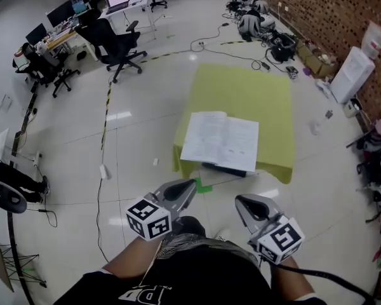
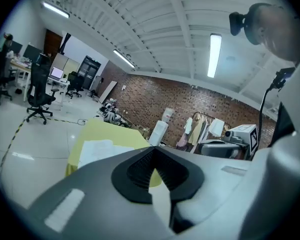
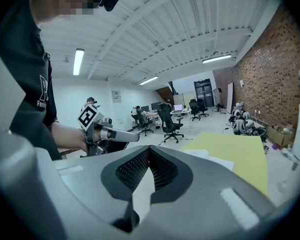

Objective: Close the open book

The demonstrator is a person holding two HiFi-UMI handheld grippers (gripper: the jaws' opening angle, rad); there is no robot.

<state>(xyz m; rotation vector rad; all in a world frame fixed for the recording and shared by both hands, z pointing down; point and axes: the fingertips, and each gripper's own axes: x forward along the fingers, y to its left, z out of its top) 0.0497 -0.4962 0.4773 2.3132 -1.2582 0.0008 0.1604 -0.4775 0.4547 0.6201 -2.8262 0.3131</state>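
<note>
At the upper left of the head view, black office chairs (image 1: pixel 117 43) stand well apart from you, and a cable (image 1: pixel 100 192) trails down the floor (image 1: pixel 140 138) at the left. Bare floor lies open between you and the counter (image 1: pixel 247 84).

Your left gripper (image 1: pixel 189 185) sits low, left of centre, its jaws closed together on nothing. The counter, draped in yellow-green, fills the centre, with open floor along its left side and near edge.

The book (image 1: pixel 221 140) lies open at the counter's near left corner, white pages up, reaching the near edge.

Your right gripper (image 1: pixel 241 202), low and right of centre, also has its jaws together and empty. Bags and boxes (image 1: pixel 279 40) crowd the brick wall (image 1: pixel 333 8) at the right.
</note>
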